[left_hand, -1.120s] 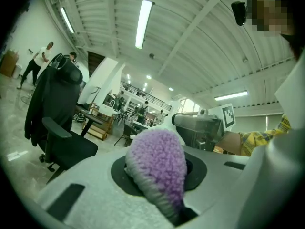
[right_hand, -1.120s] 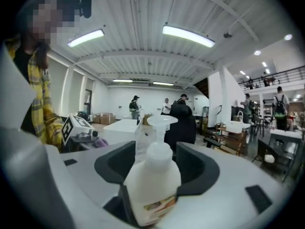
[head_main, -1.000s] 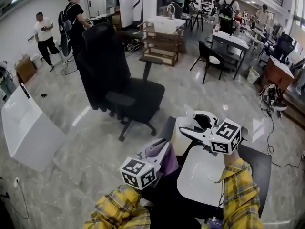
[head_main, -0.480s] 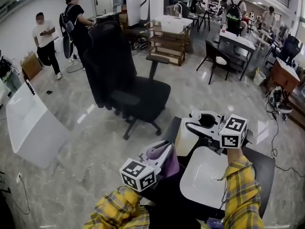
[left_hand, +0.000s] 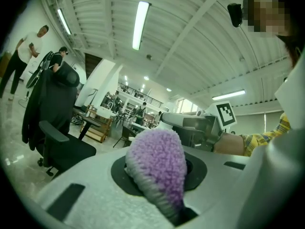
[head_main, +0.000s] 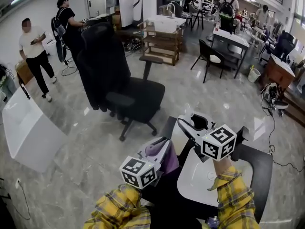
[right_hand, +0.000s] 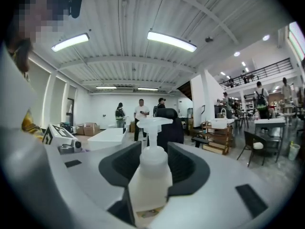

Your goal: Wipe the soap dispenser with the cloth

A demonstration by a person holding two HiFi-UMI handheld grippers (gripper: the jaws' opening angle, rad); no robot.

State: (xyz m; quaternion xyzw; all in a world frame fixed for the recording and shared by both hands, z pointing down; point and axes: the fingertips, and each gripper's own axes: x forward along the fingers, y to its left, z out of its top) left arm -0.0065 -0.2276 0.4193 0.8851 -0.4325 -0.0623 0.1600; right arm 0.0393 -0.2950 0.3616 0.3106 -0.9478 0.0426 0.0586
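Observation:
The soap dispenser [right_hand: 148, 173], a white pump bottle, stands upright between my right gripper's [right_hand: 150, 152] jaws, nozzle pointing away. Those jaws have just been closing, and their pads [right_hand: 183, 163] now press on the bottle's sides. In the head view the right gripper [head_main: 190, 125] hovers over the far edge of the black table [head_main: 259, 163]; the bottle is mostly hidden there. My left gripper [left_hand: 157, 168] is shut on a fluffy purple cloth [left_hand: 157, 163]. It sits lower left of the right gripper, with the cloth [head_main: 161, 155] bulging from its tip.
A white sink basin [head_main: 193, 187] lies on the black table under my right arm. A black office chair [head_main: 126, 92] stands beyond the table. A white tub [head_main: 28, 132] lies on the floor at left. People walk at the back left.
My right gripper has rolled and shifted slightly left, and its jaws have closed on the dispenser. The left gripper with the cloth has stayed put. A person at far left walked on.

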